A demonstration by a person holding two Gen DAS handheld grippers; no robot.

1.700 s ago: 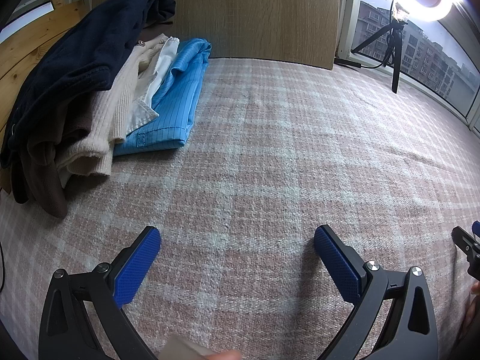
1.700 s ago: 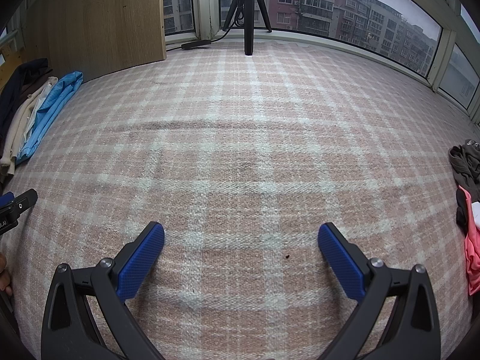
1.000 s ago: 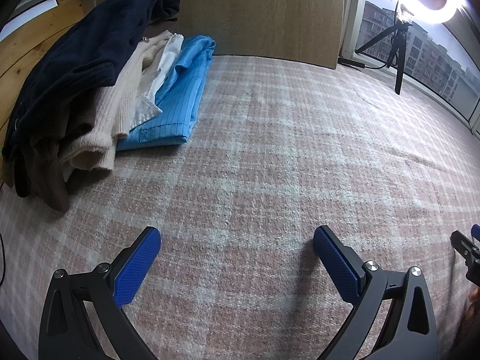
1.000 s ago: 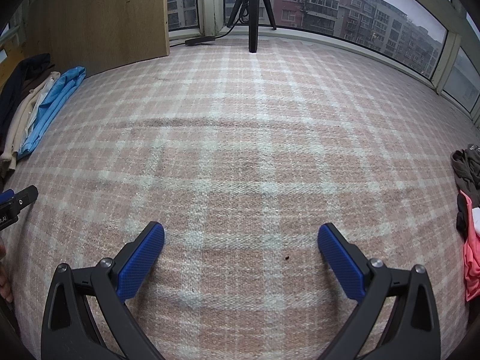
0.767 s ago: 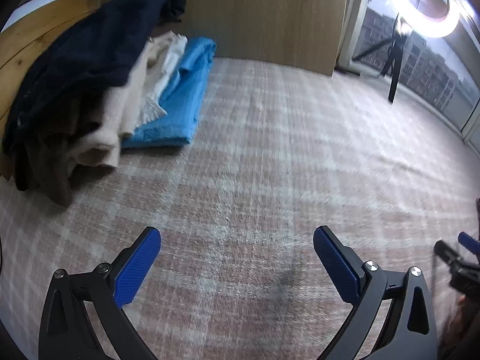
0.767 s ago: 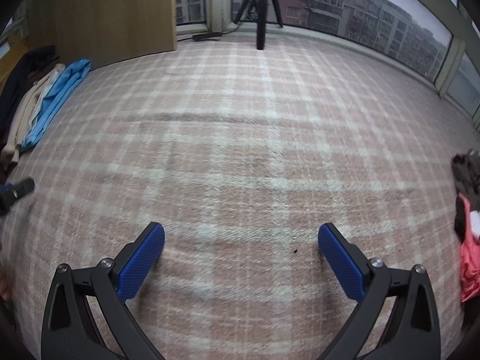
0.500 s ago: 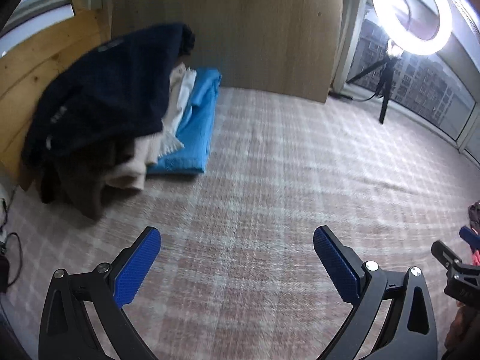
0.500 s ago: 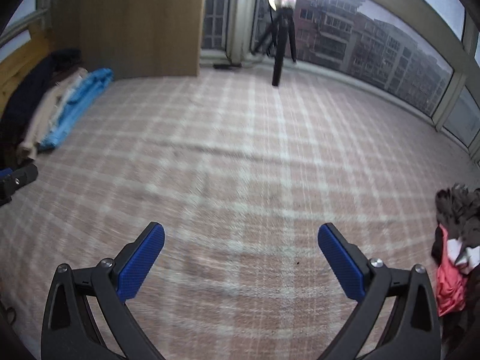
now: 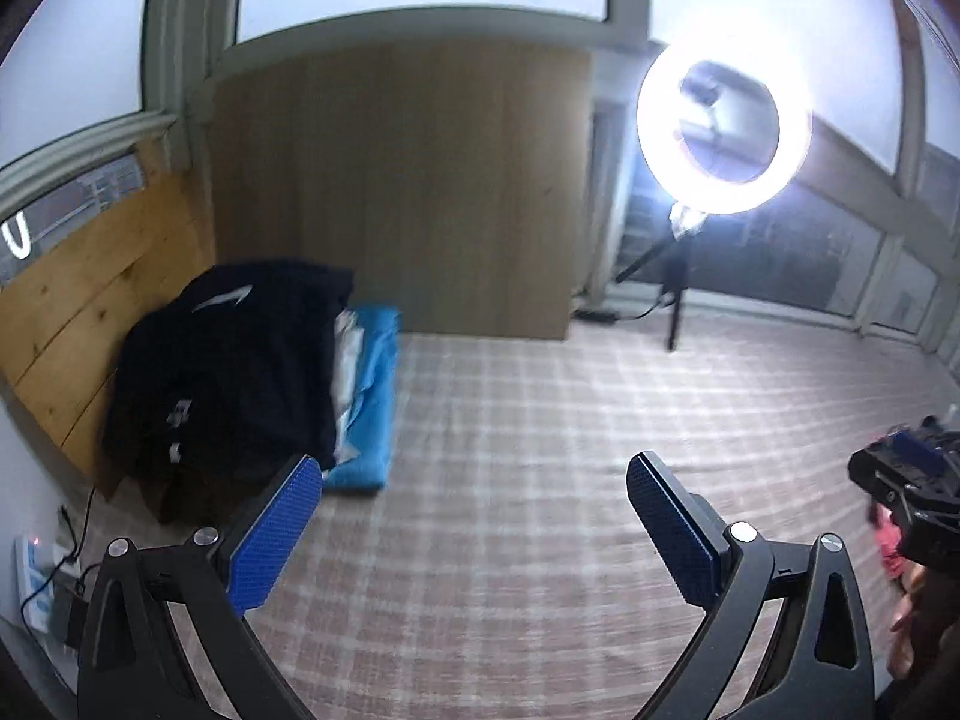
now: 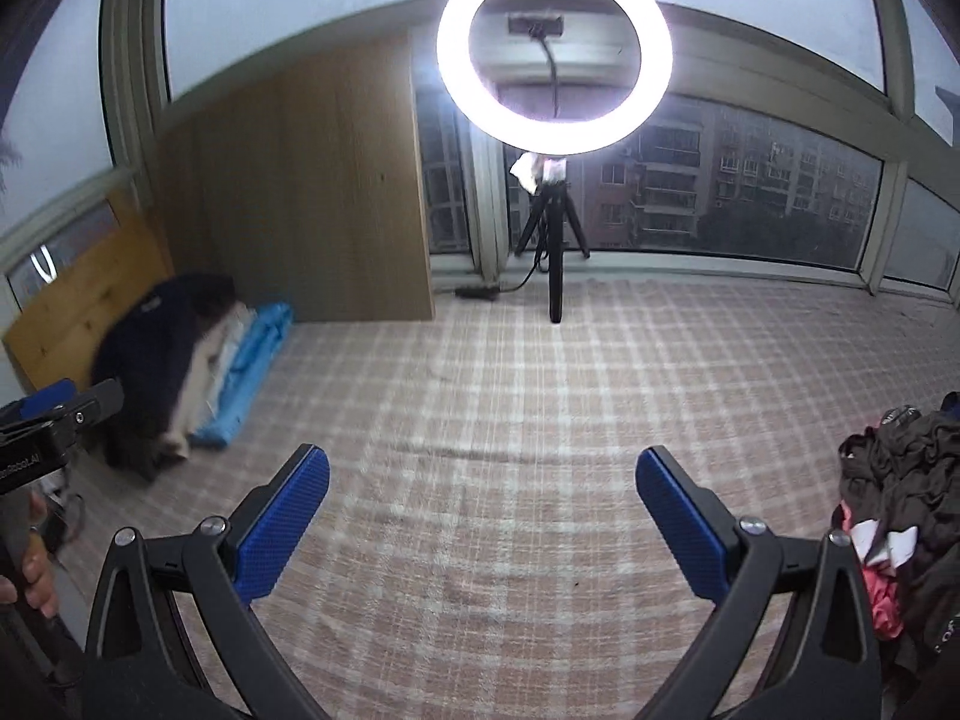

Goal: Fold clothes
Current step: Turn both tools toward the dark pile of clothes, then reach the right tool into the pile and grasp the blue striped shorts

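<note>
A stack of folded clothes lies at the far left of the pink plaid mat (image 9: 540, 420): a dark navy garment (image 9: 240, 372) on top, a blue one (image 9: 372, 402) at the bottom. The stack also shows in the right wrist view (image 10: 180, 372). A loose heap of dark and pink clothes (image 10: 900, 510) lies at the right edge. My left gripper (image 9: 474, 480) is open and empty, raised above the mat. My right gripper (image 10: 480, 474) is open and empty, also raised.
A lit ring light (image 10: 555, 54) on a black tripod (image 10: 555, 276) stands at the mat's far edge by the windows. A wooden panel (image 9: 396, 192) stands behind the folded stack. A power strip with cables (image 9: 42, 588) lies at the lower left.
Both grippers have lifted and tilted up, away from the mat, so the ring light, windows and the heap at the right now show. Both stayed open and empty.
</note>
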